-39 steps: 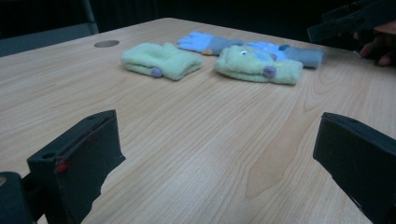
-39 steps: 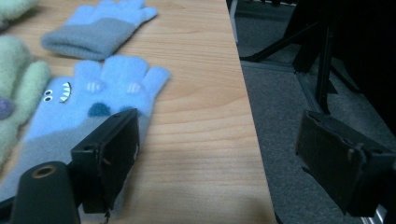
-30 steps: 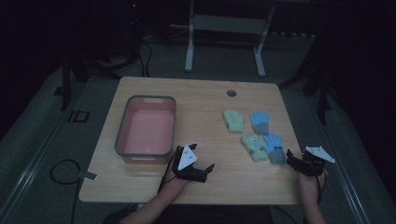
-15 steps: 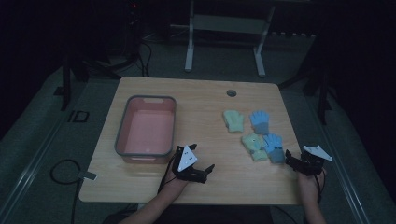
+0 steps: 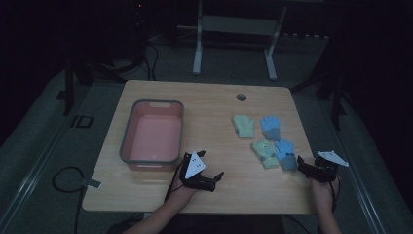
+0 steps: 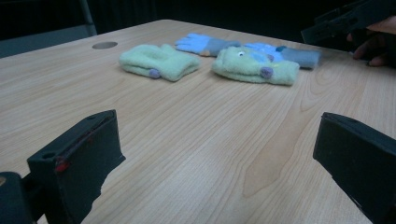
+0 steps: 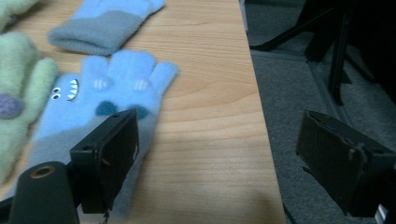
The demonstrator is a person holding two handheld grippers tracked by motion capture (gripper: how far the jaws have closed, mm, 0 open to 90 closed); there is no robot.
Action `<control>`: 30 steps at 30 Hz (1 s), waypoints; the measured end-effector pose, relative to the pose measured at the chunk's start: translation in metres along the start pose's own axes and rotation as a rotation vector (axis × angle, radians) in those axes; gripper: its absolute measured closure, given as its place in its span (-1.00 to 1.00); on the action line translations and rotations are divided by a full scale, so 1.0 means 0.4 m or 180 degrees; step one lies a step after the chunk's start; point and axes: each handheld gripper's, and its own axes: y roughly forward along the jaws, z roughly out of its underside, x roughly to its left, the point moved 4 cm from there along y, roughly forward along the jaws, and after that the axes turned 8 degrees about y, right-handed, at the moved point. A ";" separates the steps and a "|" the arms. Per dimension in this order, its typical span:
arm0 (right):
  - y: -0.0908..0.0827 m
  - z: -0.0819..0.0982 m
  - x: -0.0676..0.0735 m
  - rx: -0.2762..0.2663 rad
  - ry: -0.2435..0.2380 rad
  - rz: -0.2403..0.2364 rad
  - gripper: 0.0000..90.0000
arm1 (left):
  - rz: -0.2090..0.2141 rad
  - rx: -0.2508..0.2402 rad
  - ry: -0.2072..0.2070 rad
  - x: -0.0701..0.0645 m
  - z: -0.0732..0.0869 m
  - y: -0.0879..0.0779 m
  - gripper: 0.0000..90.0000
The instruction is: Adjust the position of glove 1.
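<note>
High view: pale wooden table (image 5: 209, 105) on grey carpet in a dark room. Left tool (image 5: 213, 179) spread over bare wood. Right tool (image 5: 303, 167) spread at the near blue fleece glove (image 5: 285, 153) by the table's right edge.

Tub (image 5: 152, 139) sits on the left half of the table (image 5: 209, 105), four gloves (image 5: 265, 140) clustered on the right. Left gripper (image 5: 209, 180) just in front of the tub, right gripper (image 5: 306, 169) right beside the nearest glove (image 5: 286, 154).
</note>
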 end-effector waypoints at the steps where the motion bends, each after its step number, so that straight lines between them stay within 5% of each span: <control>1: -0.002 -0.003 0.001 0.0023 0.0011 -0.0004 -0.70 | 0.0002 -0.0001 -0.0006 0.000 0.000 0.000 -0.97; 17: -0.053 -0.136 0.047 -0.0095 -0.0114 -0.0164 -0.69 | -0.0016 0.0010 0.0080 -0.007 -0.001 0.001 -0.97; 30: -0.050 -0.217 0.119 0.0123 -0.0123 -0.0367 -0.70 | -0.0010 0.0021 0.0122 -0.010 -0.002 0.002 -0.97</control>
